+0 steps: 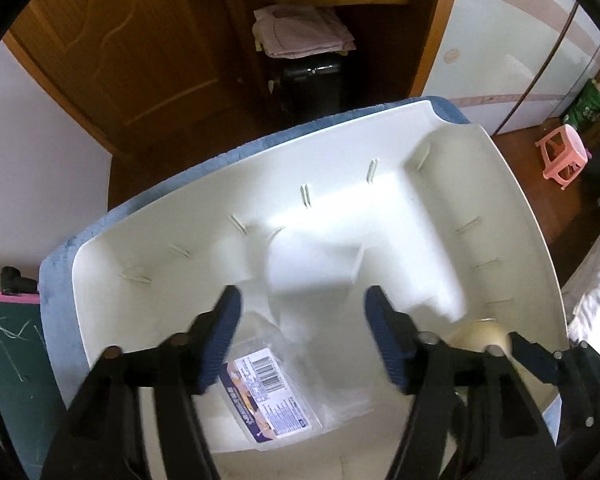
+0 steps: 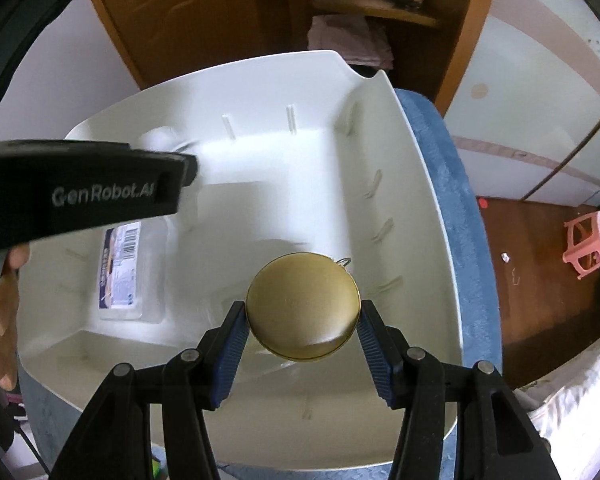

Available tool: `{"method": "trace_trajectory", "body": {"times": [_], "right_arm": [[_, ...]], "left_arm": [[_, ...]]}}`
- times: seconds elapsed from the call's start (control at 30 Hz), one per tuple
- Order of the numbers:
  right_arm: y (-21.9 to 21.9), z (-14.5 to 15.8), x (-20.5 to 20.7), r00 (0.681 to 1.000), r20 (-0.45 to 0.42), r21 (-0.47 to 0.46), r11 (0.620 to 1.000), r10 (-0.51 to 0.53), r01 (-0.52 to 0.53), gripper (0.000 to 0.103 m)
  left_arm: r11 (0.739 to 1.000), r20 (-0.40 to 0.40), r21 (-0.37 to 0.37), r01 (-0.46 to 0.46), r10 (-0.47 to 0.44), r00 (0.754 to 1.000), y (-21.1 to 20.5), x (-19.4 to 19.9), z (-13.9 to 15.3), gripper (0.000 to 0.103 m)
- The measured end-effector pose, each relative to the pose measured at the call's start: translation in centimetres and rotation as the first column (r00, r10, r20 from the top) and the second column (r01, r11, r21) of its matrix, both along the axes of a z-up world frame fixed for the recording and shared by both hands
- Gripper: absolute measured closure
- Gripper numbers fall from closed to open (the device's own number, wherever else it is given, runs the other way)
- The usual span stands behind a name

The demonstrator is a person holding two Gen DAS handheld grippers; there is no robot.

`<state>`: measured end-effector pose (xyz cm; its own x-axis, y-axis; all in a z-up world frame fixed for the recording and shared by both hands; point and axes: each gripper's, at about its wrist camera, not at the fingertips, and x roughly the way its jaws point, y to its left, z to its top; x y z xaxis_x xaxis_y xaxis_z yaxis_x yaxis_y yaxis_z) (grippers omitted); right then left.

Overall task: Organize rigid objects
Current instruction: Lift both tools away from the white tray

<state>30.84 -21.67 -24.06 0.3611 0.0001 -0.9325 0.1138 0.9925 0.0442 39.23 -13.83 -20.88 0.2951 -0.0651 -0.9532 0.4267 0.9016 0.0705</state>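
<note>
A big white plastic bin point(image 1: 340, 124) point(image 2: 220, 68) stands on a blue padded surface point(image 1: 60, 300). A clear plastic box with a barcode label point(image 1: 268, 392) point(image 2: 128, 276) lies on the bin's floor. My left gripper point(image 1: 306, 320) hangs open just above it, pads apart from it. A round gold tin point(image 2: 302, 300) point(image 1: 480, 336) sits low in the bin between the fingers of my right gripper point(image 2: 301, 308). Those pads stand beside its rim without pressing. The left gripper's black body point(image 2: 80, 192) and a person's hand point(image 2: 0, 312) show at the left of the right wrist view.
Behind the bin is a wooden wardrobe with folded pink cloth point(image 1: 300, 32) on a shelf. A pink stool point(image 1: 560, 156) point(image 2: 588, 240) stands on the wooden floor at the right. A green chalkboard point(image 1: 8, 352) is at the left, white bedding point(image 1: 596, 288) at the right.
</note>
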Motion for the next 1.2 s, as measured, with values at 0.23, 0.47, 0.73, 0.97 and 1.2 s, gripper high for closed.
{"method": "trace_trajectory", "body": {"times": [0.23,0.47,0.73,0.97,1.2], "right_arm": [[1.5,2.6,-2.4,0.995,0.084,0.005,0.999,0.051,-0.051,0.026],[2.7,4.8,-5.2,0.989,0.128,0.045,0.996,0.07,-0.077,0.026],[2.8,7.3,-9.3,0.983,0.176,0.092,0.993,0.061,-0.078,0.026],[2.7,10.3,-13.6,0.971,0.234,0.086,0.993,0.059,-0.081,0.026],[2.1,12.8,-17.1,0.956,0.285,0.084,0.992,0.061,-0.089,0.026]], "left_arm": [[1.0,-0.013,-0.014,-0.01,0.01,1.0,1.1,-1.3,1.9,0.029],[0.995,0.029,-0.09,-0.031,0.034,0.999,3.1,-4.3,5.7,0.029],[0.986,0.075,-0.161,-0.042,0.055,0.996,5.2,-8.6,9.4,0.029],[0.971,0.085,-0.232,-0.056,0.078,0.993,6.5,-12.4,12.2,0.029],[0.96,0.155,-0.278,-0.035,0.08,0.985,7.5,-17.0,15.3,0.029]]}}
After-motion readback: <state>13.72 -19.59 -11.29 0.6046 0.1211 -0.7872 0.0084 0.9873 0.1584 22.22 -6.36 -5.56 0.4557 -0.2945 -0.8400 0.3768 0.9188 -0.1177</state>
